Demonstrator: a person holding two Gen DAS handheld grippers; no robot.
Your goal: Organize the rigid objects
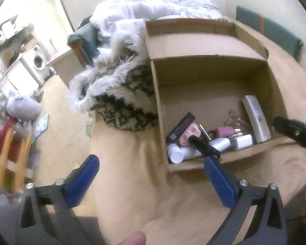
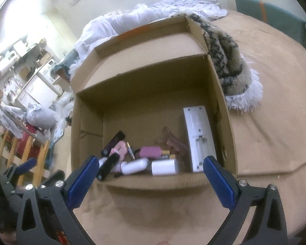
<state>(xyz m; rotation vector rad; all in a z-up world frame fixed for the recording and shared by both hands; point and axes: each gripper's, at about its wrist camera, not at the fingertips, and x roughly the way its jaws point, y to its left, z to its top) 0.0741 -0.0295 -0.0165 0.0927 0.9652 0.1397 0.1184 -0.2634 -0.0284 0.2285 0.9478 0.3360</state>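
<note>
An open corrugated cardboard box (image 2: pixel 224 122), rectangular with plain brown walls and its lid flap folded back, stands on a bed covered by a smooth tan sheet (image 2: pixel 275 122). The rigid objects lie heaped on the box floor against the near wall. A flat white remote control (image 2: pixel 199 138), its battery bay uncovered, leans along the right wall. Beside it lie a translucent pinkish hair claw (image 2: pixel 173 140), a small pink rectangular case (image 2: pixel 151 152), a white cylindrical container (image 2: pixel 165 167), a rounded white bottle (image 2: pixel 134 166), a dark slim carton (image 2: pixel 113 143) propped at a tilt, and a black elongated object (image 2: pixel 108 167) resting across the near edge. In the left wrist view the same heap shows a white capped tube (image 1: pixel 176 154) at the near left corner of the box.

A shaggy rug (image 1: pixel 120 94), cream with dark patterning and a white fringe, is bunched just beside the box; crumpled white bedding (image 2: pixel 153 12) lies behind it.

The left tongs (image 1: pixel 151 178) hover over the sheet before the box, blue ridged pads spread wide, nothing between them. The right tongs (image 2: pixel 151 178) hang just short of the near wall, likewise released and empty. A washing machine (image 1: pixel 37 61) stands in the background.
</note>
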